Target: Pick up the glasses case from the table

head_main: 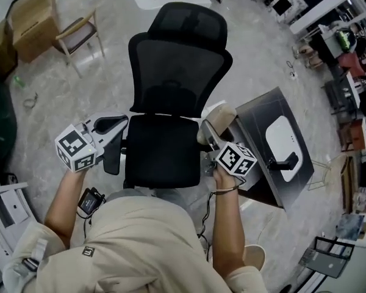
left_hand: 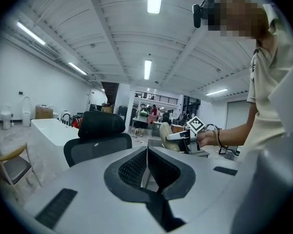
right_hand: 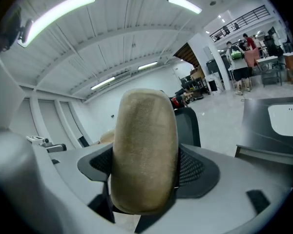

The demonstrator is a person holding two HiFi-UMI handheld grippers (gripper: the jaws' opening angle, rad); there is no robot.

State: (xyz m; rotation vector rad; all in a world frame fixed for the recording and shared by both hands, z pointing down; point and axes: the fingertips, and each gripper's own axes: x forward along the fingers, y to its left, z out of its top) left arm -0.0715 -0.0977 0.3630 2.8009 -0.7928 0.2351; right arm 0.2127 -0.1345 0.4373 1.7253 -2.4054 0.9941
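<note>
The glasses case (right_hand: 144,152) is tan, oval and felt-like. It stands upright between the jaws of my right gripper (right_hand: 144,179), which is shut on it. In the head view the glasses case (head_main: 216,121) is held in the air past the right gripper's marker cube, just off the left corner of the dark table (head_main: 259,112). My left gripper (head_main: 111,126) hovers over the chair's left armrest. In its own view the left gripper (left_hand: 146,155) has its jaws pressed together with nothing between them, and the glasses case (left_hand: 166,132) shows far off in the other gripper.
A black mesh office chair (head_main: 171,102) stands directly in front of me between the two grippers. The dark table carries a white oval device (head_main: 280,139) and a black bracket (head_main: 287,162). A wooden chair (head_main: 78,35) and boxes stand at far left.
</note>
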